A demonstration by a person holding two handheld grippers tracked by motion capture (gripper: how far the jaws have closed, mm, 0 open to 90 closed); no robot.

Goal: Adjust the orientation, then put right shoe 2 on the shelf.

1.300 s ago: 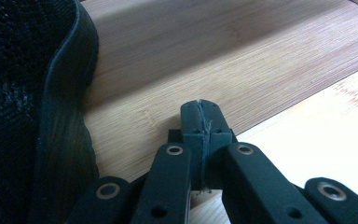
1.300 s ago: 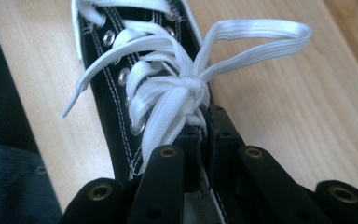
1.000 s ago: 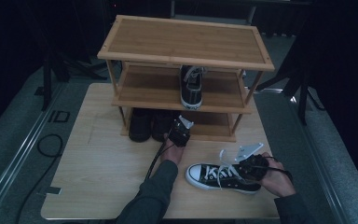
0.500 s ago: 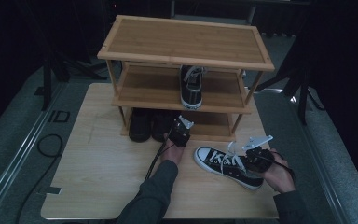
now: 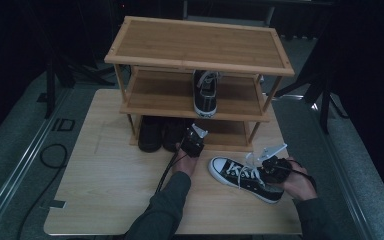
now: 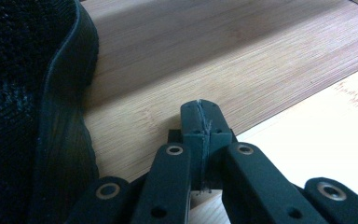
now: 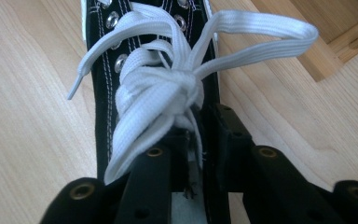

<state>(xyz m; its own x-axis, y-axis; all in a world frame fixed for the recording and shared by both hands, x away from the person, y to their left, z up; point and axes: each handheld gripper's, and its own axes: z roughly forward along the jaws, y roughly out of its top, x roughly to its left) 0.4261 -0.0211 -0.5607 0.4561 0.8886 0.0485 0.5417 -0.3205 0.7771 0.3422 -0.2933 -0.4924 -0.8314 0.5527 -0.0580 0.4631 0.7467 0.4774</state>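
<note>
On the table [image 5: 105, 200], toward its far edge, stands a three-tier wooden shoe rack [image 5: 200, 47], and there's a sneaker [image 5: 205, 95] on the middle shelf, toe pointing out at us. Down on the bottom shelf, a pair of black shoes [image 5: 161, 134] sits at the left end. Now look near the table's front right corner: a black-and-white high-top sneaker [image 5: 244, 177] lies on the wood, toe aimed toward the middle of the table, heel toward the right edge. The right hand-held gripper [image 5: 271, 168] is at its heel end, jaws pinching the collar of that sneaker; the right gripper view shows the white laces [image 7: 168, 88] knotted just ahead of the jaws, which have just been easing apart, with the fabric between them. Over to the left hand-held gripper [image 5: 192, 141], at the front lip of the bottom shelf, just beside the black shoes: its jaws are pressed together on nothing, tips above the shelf board [image 6: 214, 56].
</note>
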